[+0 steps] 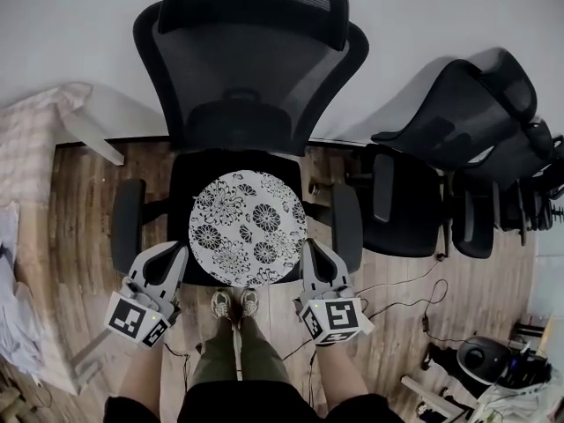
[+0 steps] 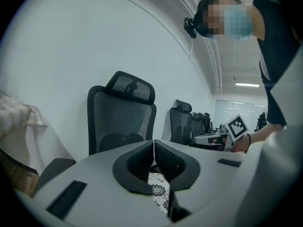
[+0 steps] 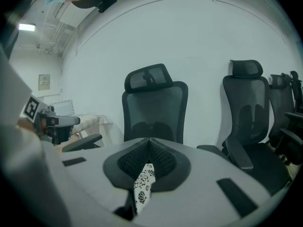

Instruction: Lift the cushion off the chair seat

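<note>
A round white cushion (image 1: 248,227) with black flower print lies on the seat of a black mesh office chair (image 1: 251,60). My left gripper (image 1: 183,252) hovers at the cushion's near left edge and my right gripper (image 1: 308,247) at its near right edge. Both have their jaws shut with nothing visible between the pads. In the left gripper view the closed left gripper (image 2: 154,143) points at the chair back, and a strip of the cushion (image 2: 158,190) shows below it. The right gripper view has the same layout: closed right gripper (image 3: 149,141), cushion (image 3: 143,186) beneath.
The chair's armrests (image 1: 128,223) (image 1: 346,226) flank the seat just outside my grippers. More black office chairs (image 1: 458,139) stand in a row to the right. A cloth-covered table (image 1: 35,148) is at the left. Cables and a dark round device (image 1: 480,355) lie on the wooden floor. The person's shoes (image 1: 233,302) show below the seat.
</note>
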`<move>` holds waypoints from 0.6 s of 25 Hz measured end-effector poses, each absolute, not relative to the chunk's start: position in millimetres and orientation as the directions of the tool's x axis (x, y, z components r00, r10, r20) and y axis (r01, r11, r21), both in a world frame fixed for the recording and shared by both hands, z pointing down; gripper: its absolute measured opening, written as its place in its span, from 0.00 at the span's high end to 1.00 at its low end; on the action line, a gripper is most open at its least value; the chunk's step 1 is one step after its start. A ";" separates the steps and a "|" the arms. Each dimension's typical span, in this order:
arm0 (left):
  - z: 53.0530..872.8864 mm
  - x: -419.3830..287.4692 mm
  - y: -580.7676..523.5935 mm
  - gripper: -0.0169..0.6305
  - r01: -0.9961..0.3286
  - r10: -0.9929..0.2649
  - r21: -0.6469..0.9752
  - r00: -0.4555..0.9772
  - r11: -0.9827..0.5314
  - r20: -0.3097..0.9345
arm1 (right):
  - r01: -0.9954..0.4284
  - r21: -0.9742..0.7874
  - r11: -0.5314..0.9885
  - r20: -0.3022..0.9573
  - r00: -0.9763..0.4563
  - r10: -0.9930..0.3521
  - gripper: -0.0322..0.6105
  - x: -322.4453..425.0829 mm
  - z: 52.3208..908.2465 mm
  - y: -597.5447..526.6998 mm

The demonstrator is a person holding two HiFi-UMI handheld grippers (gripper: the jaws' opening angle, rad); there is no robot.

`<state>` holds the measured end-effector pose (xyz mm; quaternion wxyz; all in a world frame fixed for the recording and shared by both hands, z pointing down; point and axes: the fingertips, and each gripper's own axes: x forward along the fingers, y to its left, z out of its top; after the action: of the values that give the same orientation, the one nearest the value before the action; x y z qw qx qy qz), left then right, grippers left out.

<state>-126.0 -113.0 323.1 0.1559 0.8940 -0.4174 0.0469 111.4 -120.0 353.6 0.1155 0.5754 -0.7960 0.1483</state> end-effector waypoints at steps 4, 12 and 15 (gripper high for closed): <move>335.4 -129.1 -115.2 0.95 -0.763 -0.732 0.240 0.645 -0.600 0.220 | -0.949 -0.099 0.298 0.371 -0.313 -0.874 0.92 111.0 369.6 -121.8; 373.6 -129.6 -119.7 0.95 -0.771 -0.728 0.257 0.635 -0.582 0.258 | -0.947 -0.105 0.303 0.401 -0.319 -0.859 0.92 110.1 401.8 -126.5; 387.1 -127.2 -121.2 0.95 -0.772 -0.725 0.261 0.634 -0.579 0.267 | -0.949 -0.111 0.296 0.403 -0.315 -0.859 0.92 112.1 415.4 -129.6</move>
<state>-127.2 -121.2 387.1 0.1785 0.8862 -0.4225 0.0657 112.1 -129.6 415.4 0.1343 0.5697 -0.7935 0.1665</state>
